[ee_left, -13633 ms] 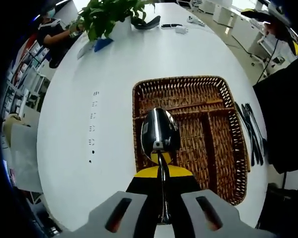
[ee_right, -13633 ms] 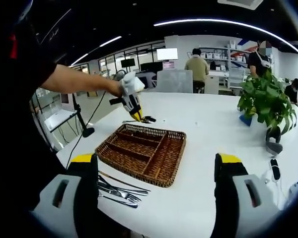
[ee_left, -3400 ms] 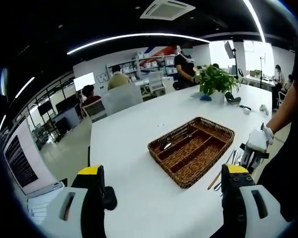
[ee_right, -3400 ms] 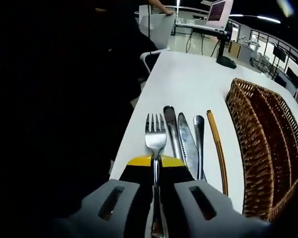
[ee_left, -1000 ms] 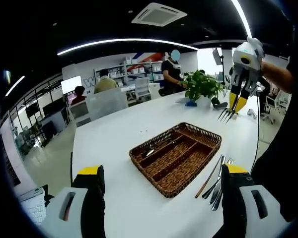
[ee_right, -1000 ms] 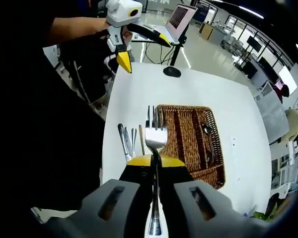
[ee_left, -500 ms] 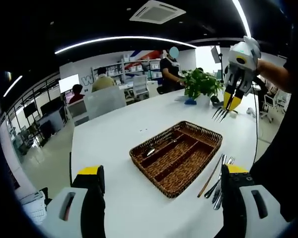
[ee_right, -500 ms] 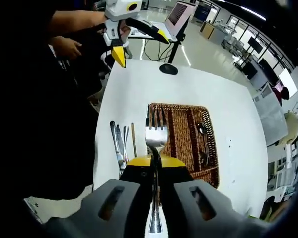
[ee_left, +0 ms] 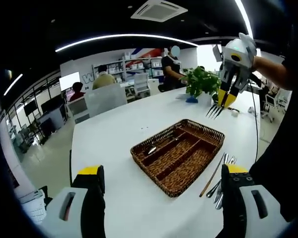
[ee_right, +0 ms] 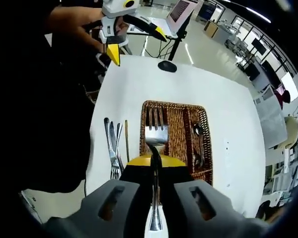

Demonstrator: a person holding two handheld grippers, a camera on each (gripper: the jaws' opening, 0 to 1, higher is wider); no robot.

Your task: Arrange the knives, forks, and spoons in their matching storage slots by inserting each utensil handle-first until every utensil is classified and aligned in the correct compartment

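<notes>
My right gripper (ee_right: 154,166) has its jaws clamped on the fork (ee_right: 156,135), tines forward, high above the wicker tray (ee_left: 178,154) so I can line it up with a slot; a spoon (ee_right: 198,131) lies in one. My left gripper (ee_left: 161,198) waits with jaws apart and empty, the remaining cutlery (ee_right: 112,148) lying on the desk (ee_left: 114,144) beside the tray. I can read no writing on any of it.

A big white table (ee_left: 114,134) carries a brown wicker tray (ee_left: 178,154) with long slots. Just beside the tray, some loose cutlery (ee_right: 112,148) and a thin wooden stick (ee_right: 127,141) lie directly on the table. At the far end stands a green potted plant (ee_left: 201,82).
</notes>
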